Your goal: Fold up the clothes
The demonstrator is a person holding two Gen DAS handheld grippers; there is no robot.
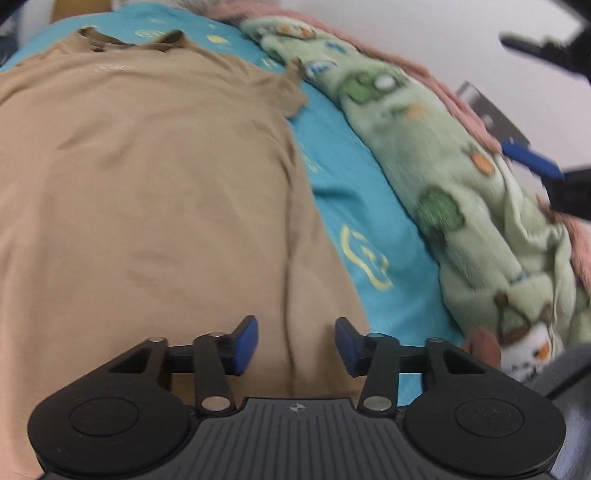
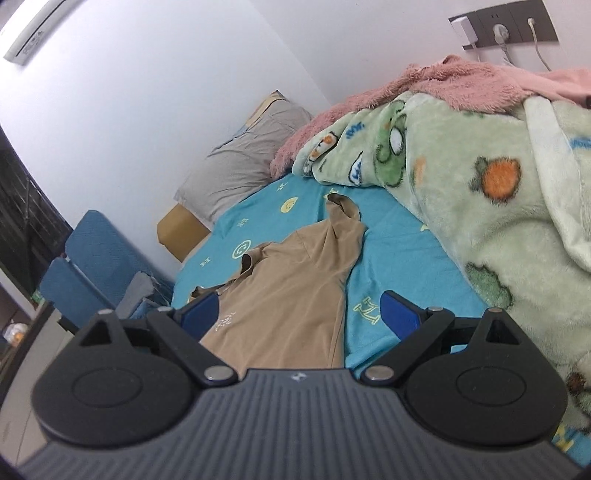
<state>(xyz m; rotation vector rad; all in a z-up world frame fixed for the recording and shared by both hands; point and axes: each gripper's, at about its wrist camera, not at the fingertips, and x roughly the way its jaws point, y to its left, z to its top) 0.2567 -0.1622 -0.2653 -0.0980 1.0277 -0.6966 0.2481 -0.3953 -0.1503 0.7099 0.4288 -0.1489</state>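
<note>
A tan T-shirt (image 1: 147, 192) lies spread flat on a turquoise bed sheet (image 1: 354, 206), collar at the far end. My left gripper (image 1: 296, 345) is open and empty, low over the shirt's near right part. In the right wrist view the same shirt (image 2: 288, 295) lies ahead, one sleeve reaching toward the blanket. My right gripper (image 2: 300, 317) is open and empty above the shirt's near edge. The right gripper also shows at the far right of the left wrist view (image 1: 535, 162).
A green cartoon fleece blanket (image 2: 480, 192) is bunched along the right side of the bed, with a pink fuzzy blanket (image 2: 443, 85) behind it. A grey pillow (image 2: 240, 166) lies at the head. A blue chair (image 2: 92, 266) stands left of the bed. Wall sockets (image 2: 506, 26) are above.
</note>
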